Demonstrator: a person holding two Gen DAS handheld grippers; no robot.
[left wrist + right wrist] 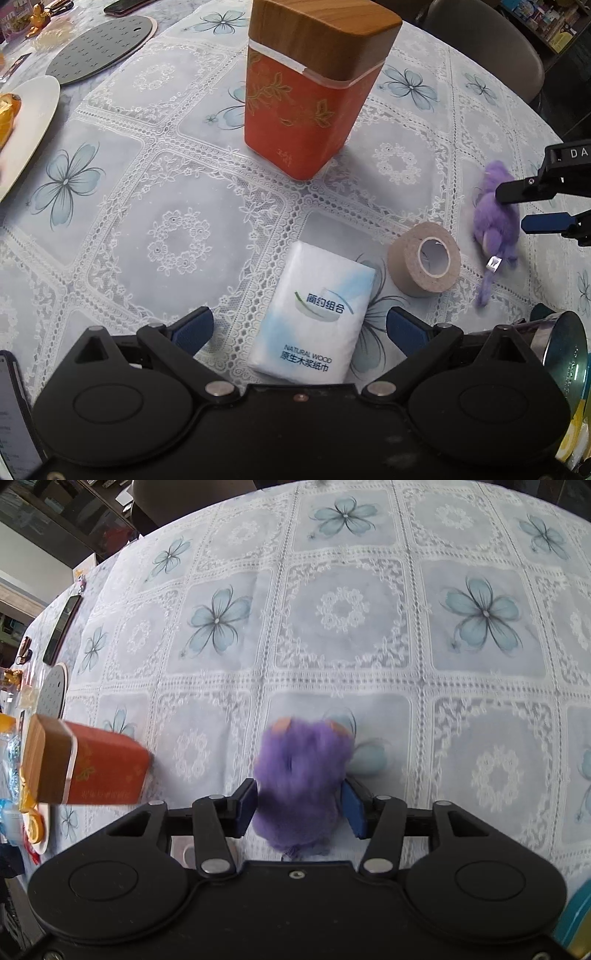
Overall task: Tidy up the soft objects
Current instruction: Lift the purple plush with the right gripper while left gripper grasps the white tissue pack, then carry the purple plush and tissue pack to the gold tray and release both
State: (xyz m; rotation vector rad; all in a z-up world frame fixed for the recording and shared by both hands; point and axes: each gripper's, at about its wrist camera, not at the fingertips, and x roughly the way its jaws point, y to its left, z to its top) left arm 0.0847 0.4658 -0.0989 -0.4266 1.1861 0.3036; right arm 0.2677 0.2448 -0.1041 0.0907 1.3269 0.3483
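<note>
purple plush toy (301,775) right of orange canister (306,99), sat between right gripper (301,805) pads, apparently touching, ready to lift. left gripper (299,328) wide open, empty, straddling tissue pack (314,314).

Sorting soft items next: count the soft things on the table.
2. The tissue pack lies between the open left gripper's fingers; the purple plush toy sits between the right gripper's pads. Others may be out of view.
</note>
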